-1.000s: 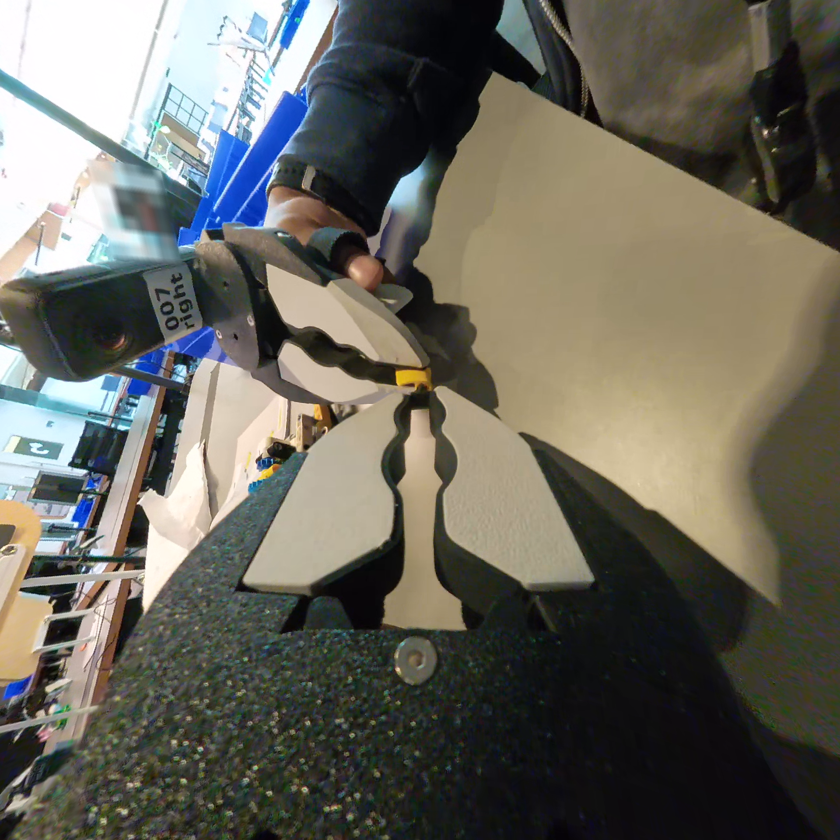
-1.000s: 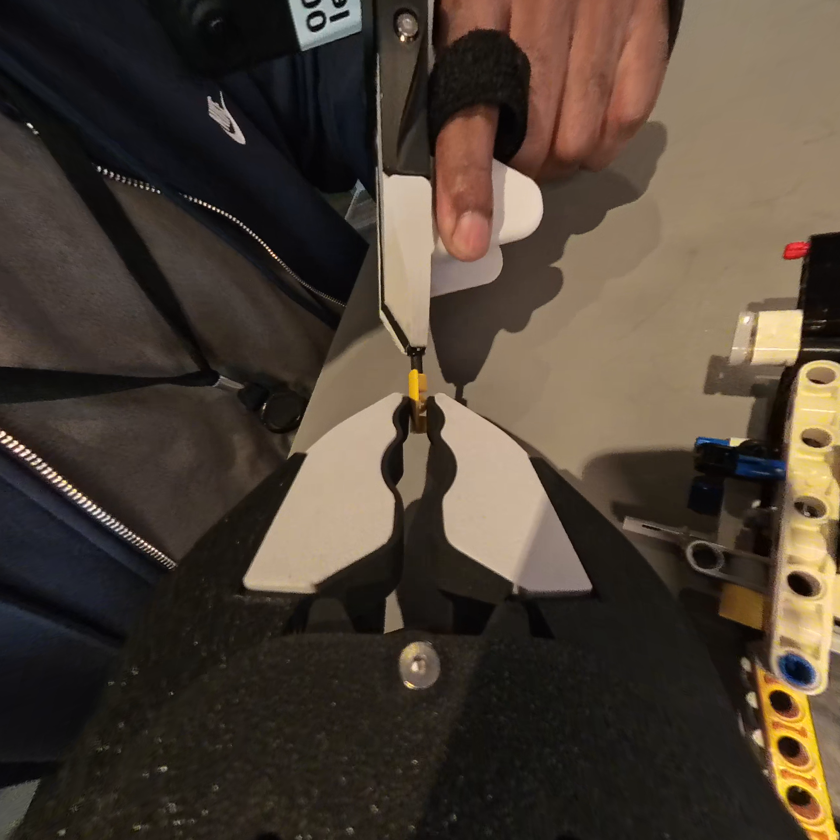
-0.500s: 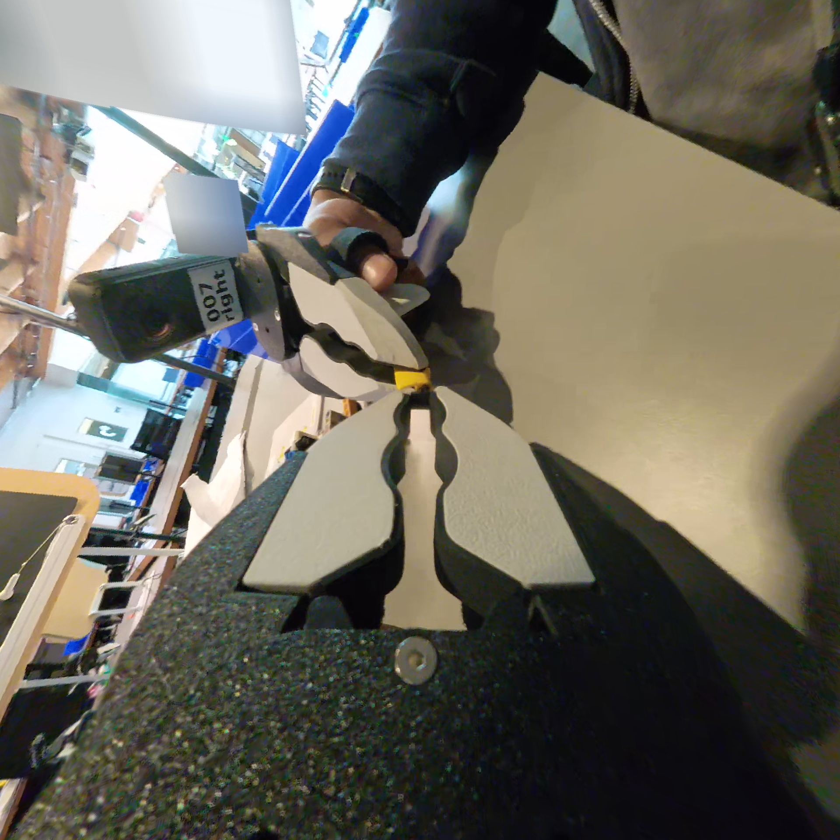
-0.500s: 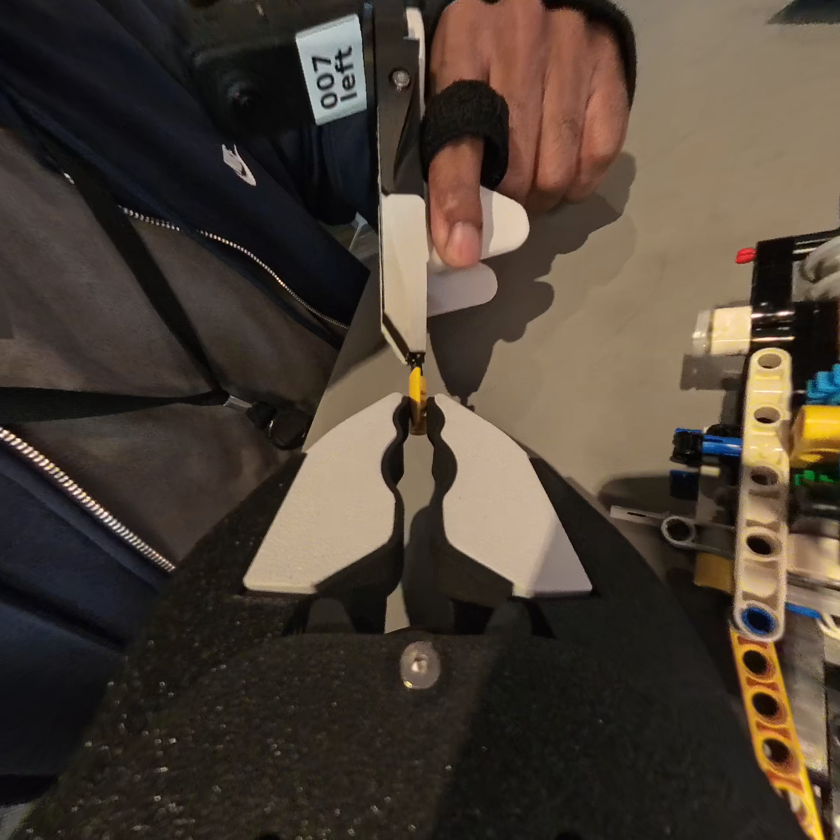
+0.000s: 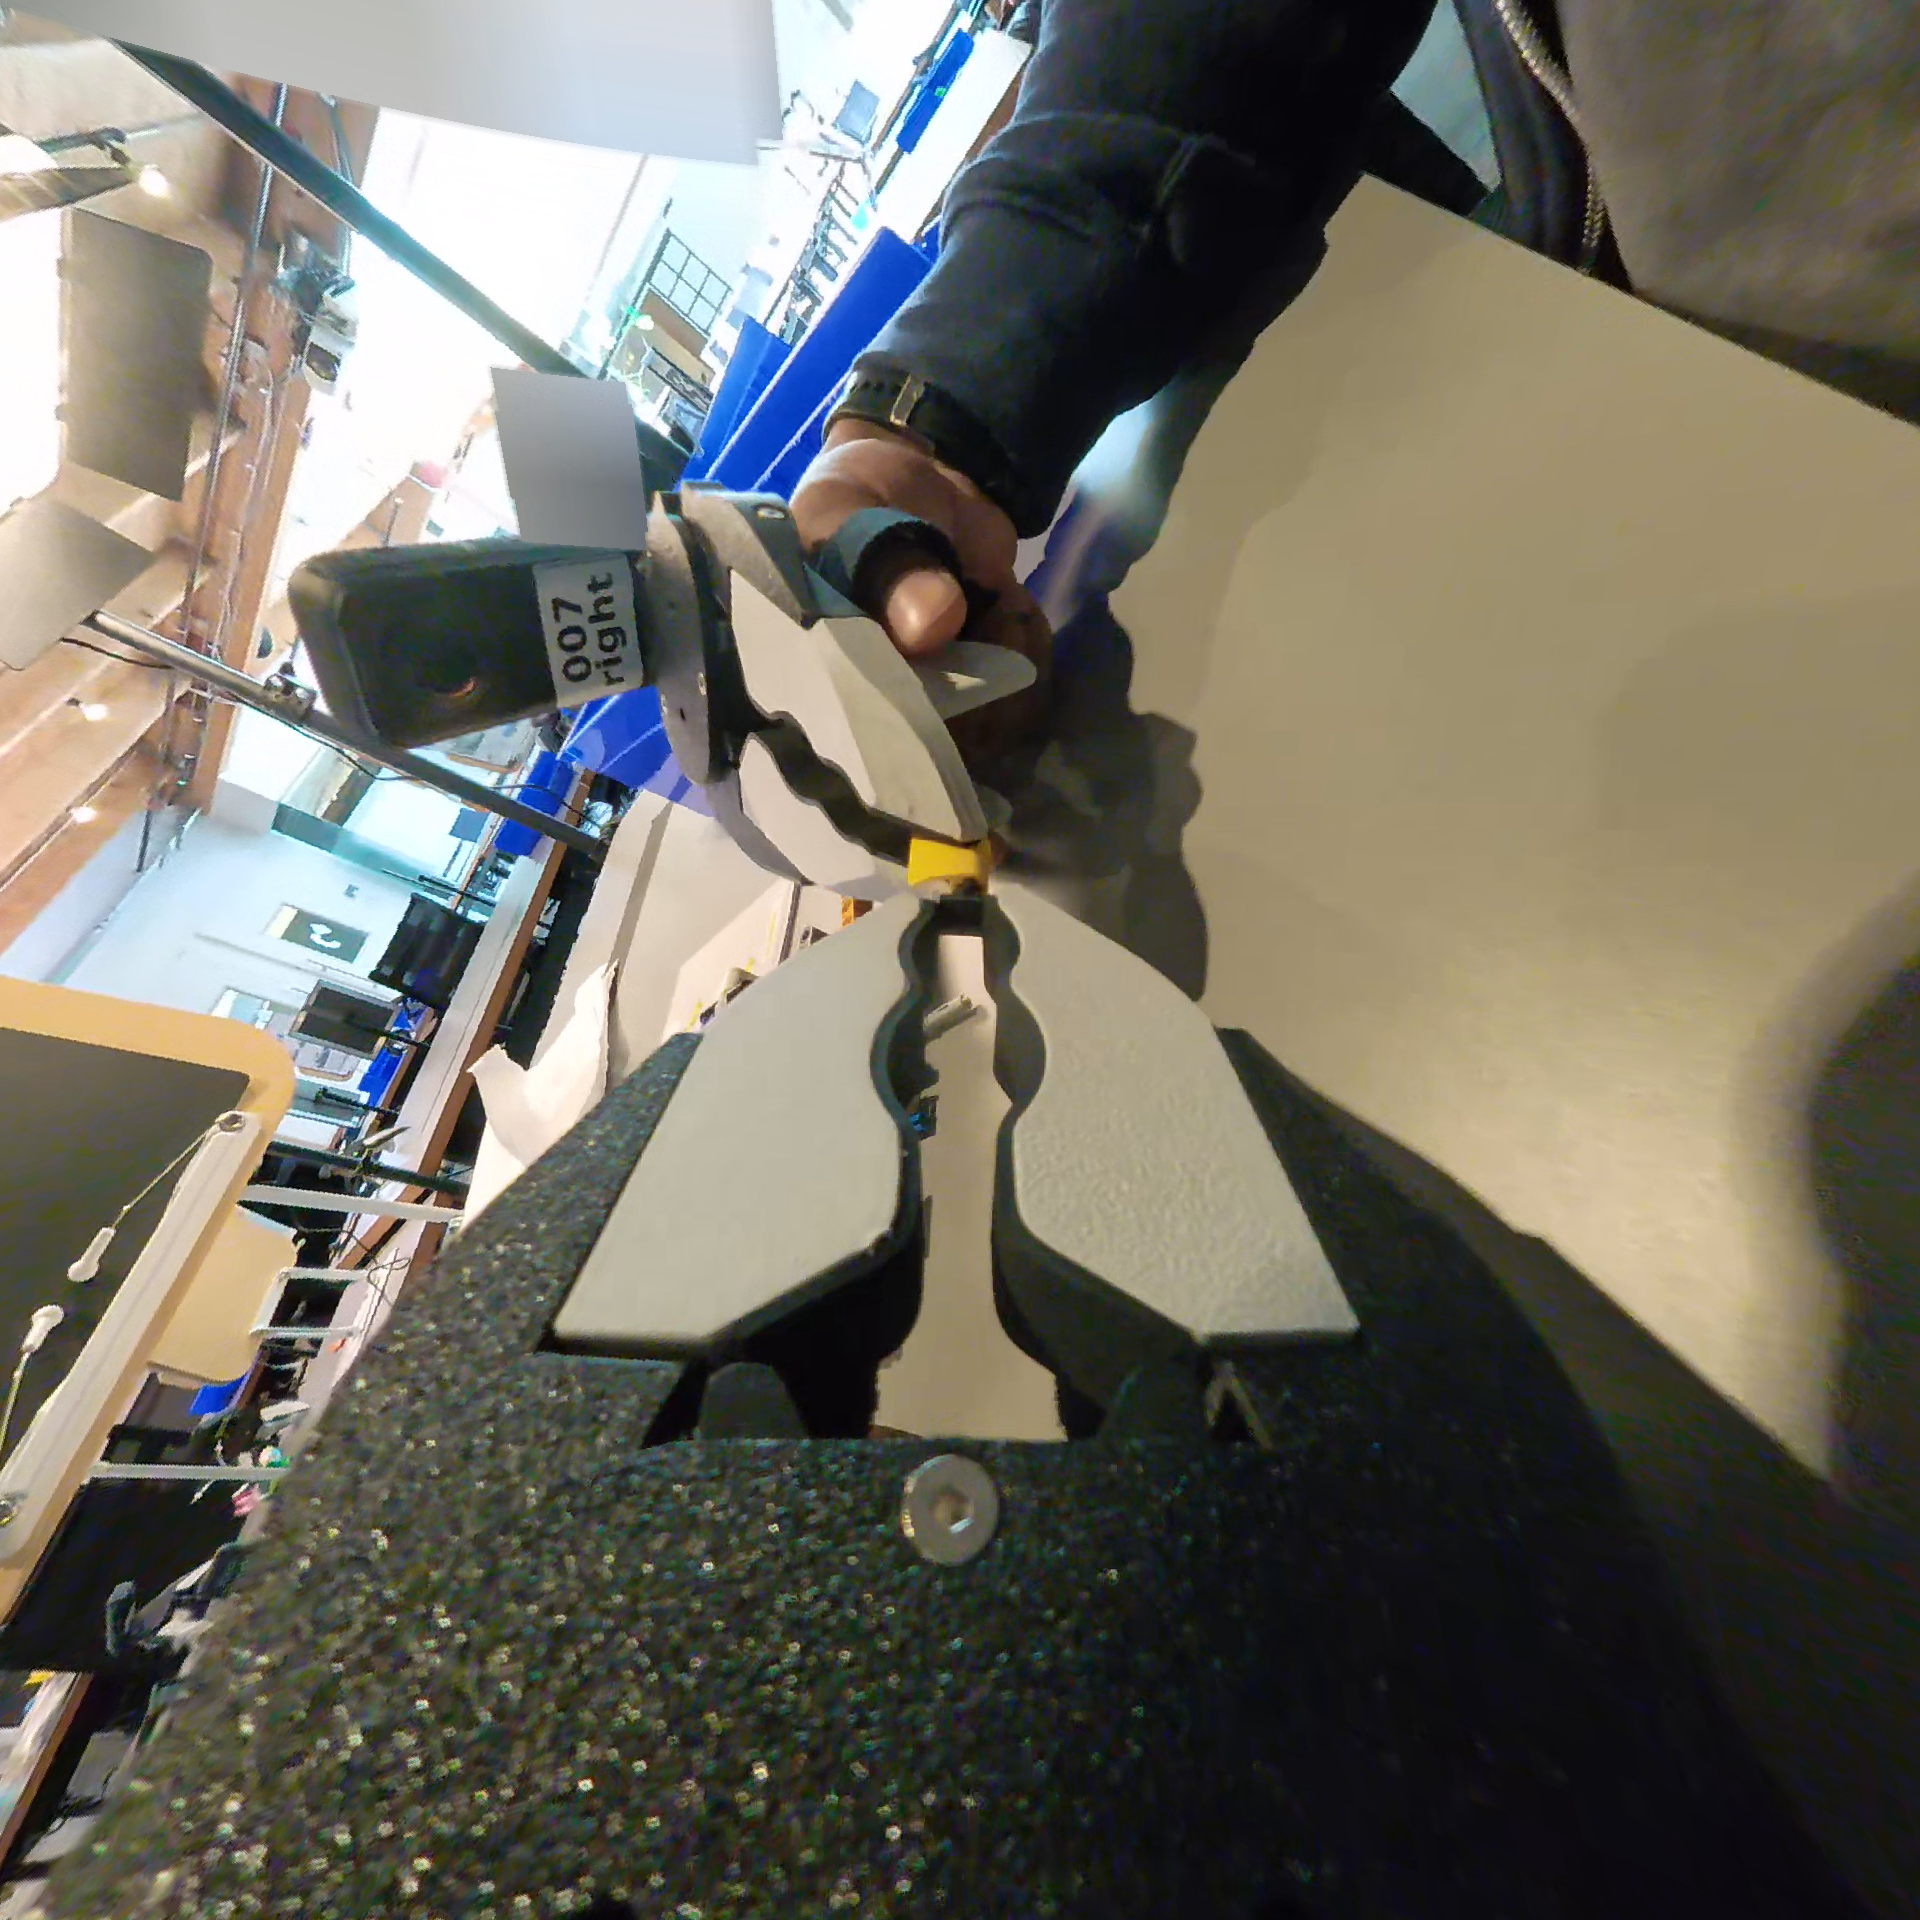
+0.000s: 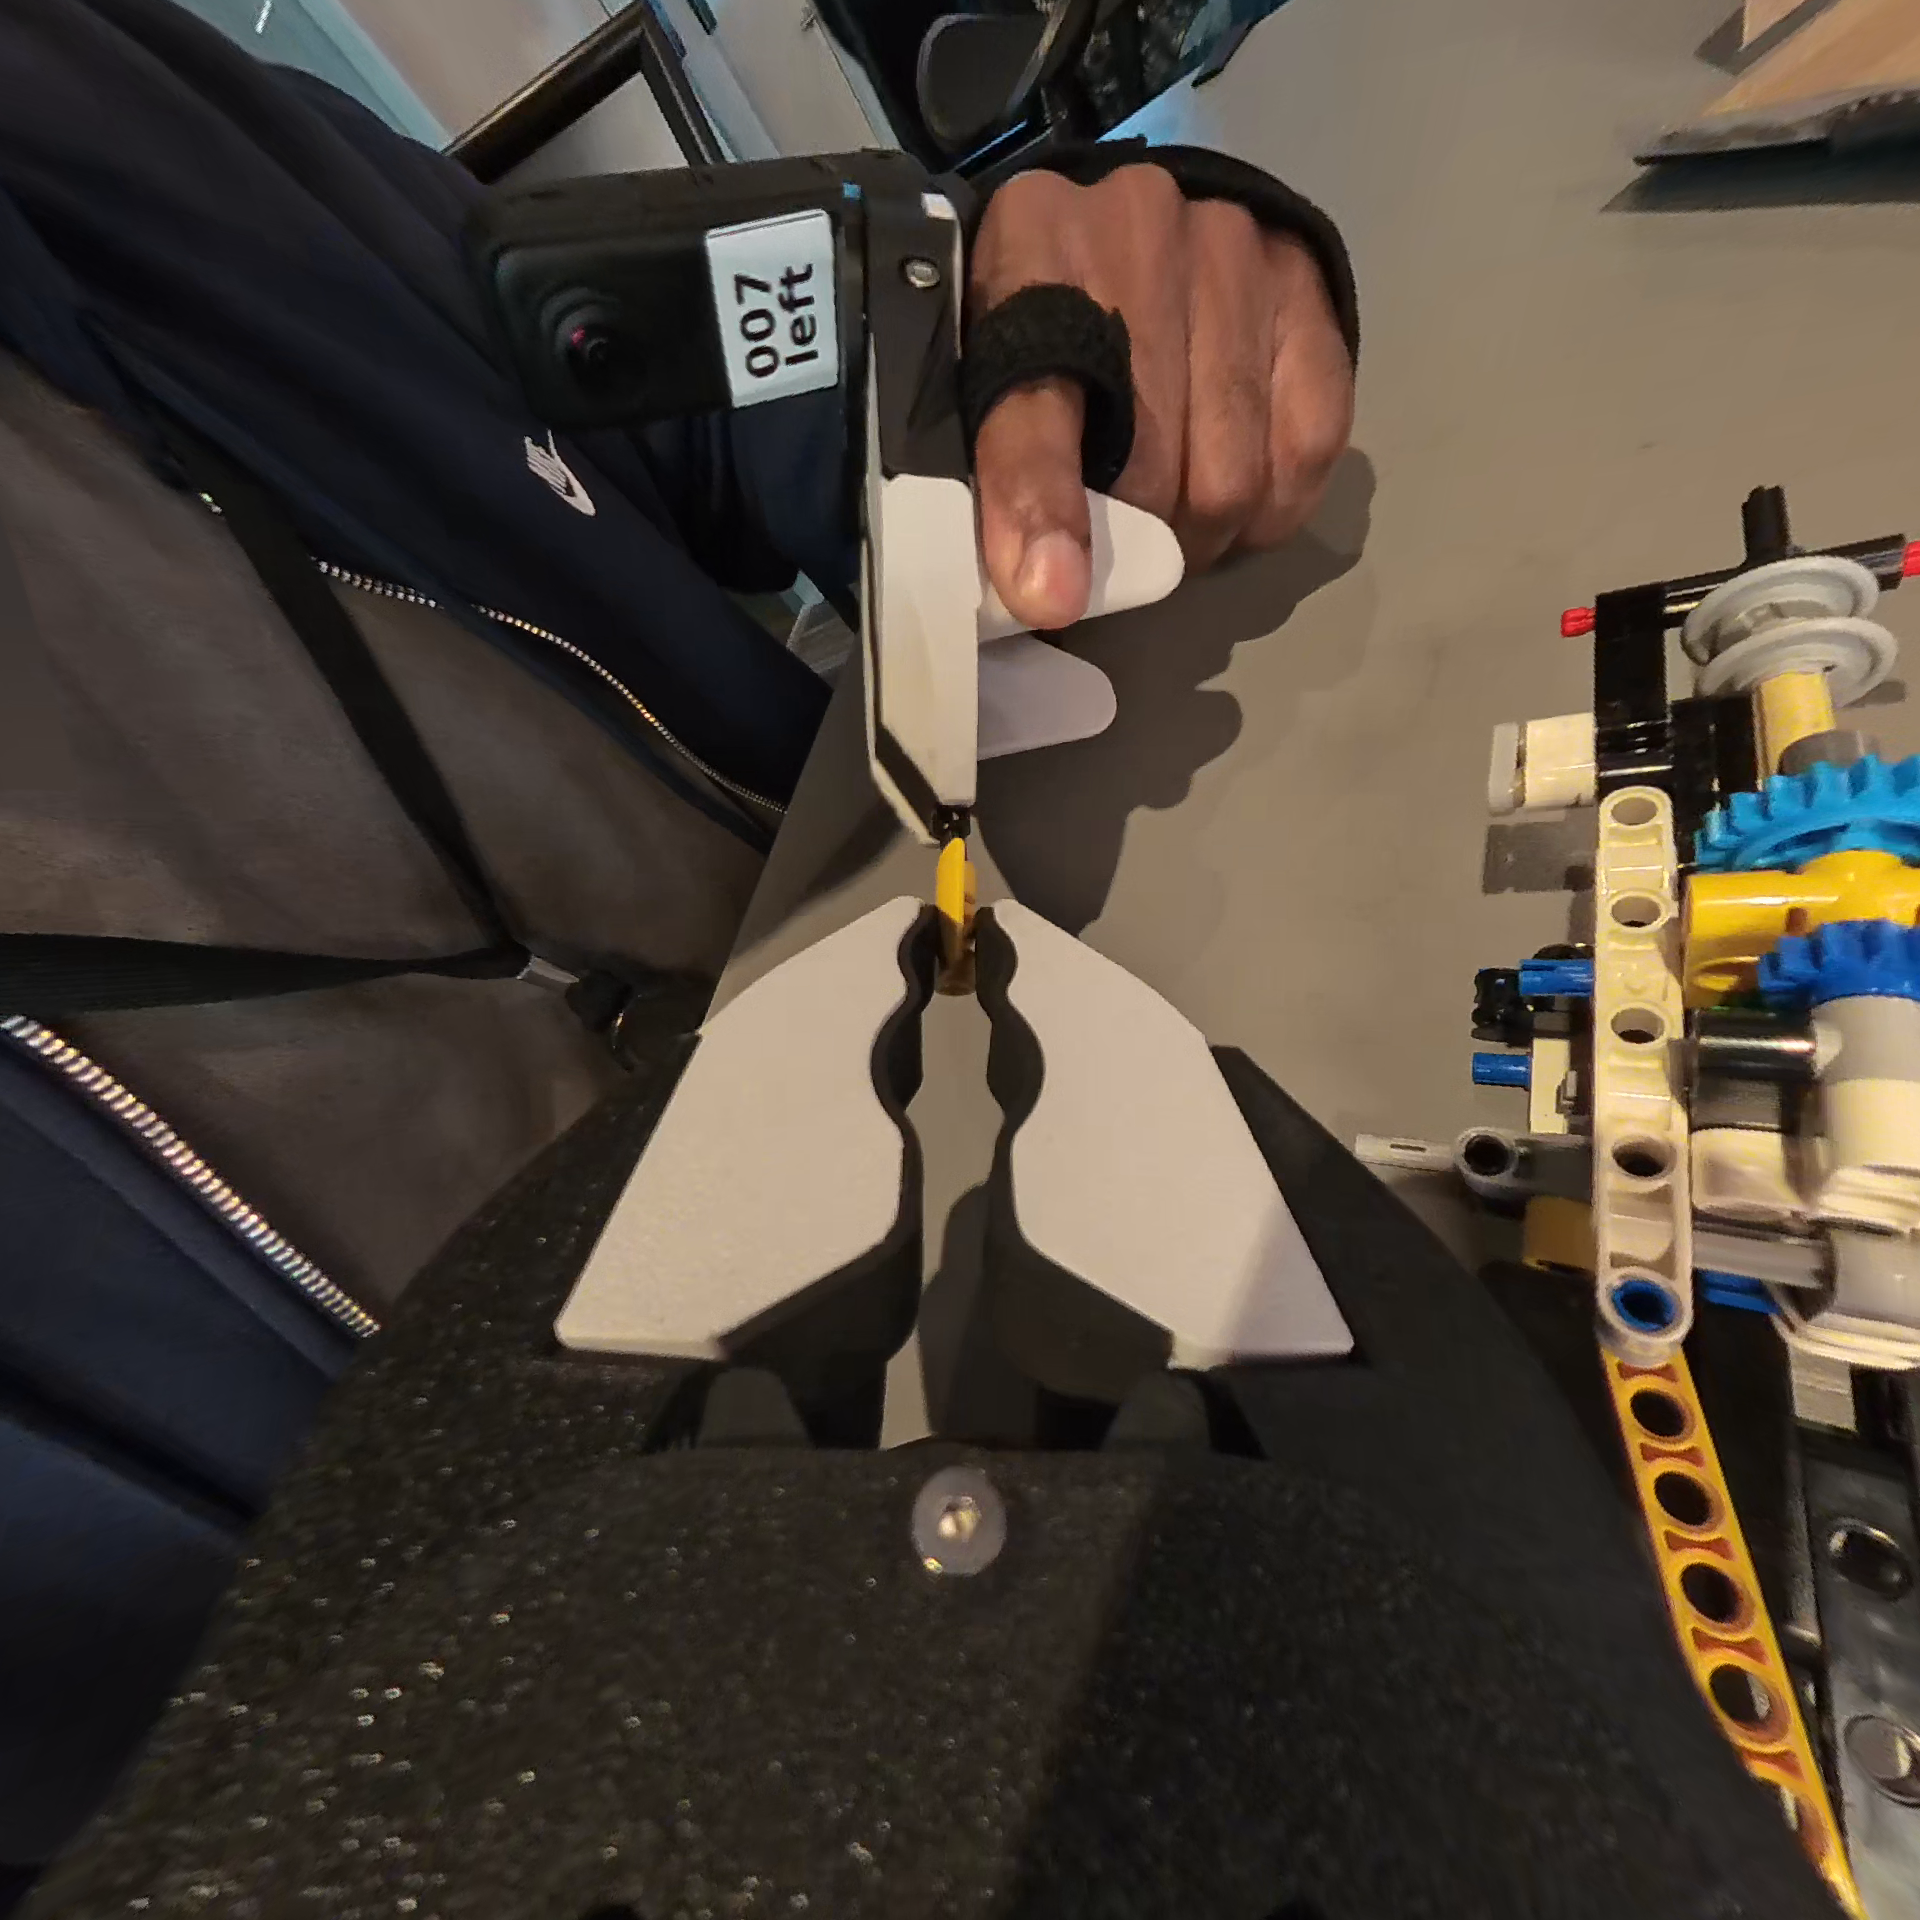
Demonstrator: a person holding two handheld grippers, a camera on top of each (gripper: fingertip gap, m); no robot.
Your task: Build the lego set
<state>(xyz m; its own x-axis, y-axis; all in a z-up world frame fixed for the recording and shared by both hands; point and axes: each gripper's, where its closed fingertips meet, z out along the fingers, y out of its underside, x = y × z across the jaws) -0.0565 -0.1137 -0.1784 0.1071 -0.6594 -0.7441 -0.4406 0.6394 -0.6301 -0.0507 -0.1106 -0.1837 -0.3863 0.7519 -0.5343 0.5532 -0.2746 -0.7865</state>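
Observation:
My right gripper (image 6: 954, 940) is shut on a small yellow lego piece (image 6: 950, 891). My left gripper (image 6: 951, 821) comes down from above, shut on a tiny black piece (image 6: 951, 825) that meets the top of the yellow piece. In the left wrist view my left gripper (image 5: 961, 906) pinches the black piece (image 5: 962, 910) at its tips. There the right gripper (image 5: 940, 836) reaches in from the upper left with the yellow piece (image 5: 943, 860). Both are held tip to tip above the grey table (image 6: 1507, 364). The half-built lego model (image 6: 1766, 987) stands at the right.
A white holed beam (image 6: 1636, 1039) and a yellow holed beam (image 6: 1714, 1579) run along the model's near side, with blue gears (image 6: 1808, 831) and grey pulleys (image 6: 1782, 639) on top. A person's torso in a dark jacket (image 6: 312, 831) is close on the left. The table edge (image 5: 1558, 260) lies near. The tips of both grippers are at nearly the same place.
Both grippers stay tip to tip on the yellow and black pieces. The pair has turned and shifted, so more of the lego model shows at the right of the right wrist view.

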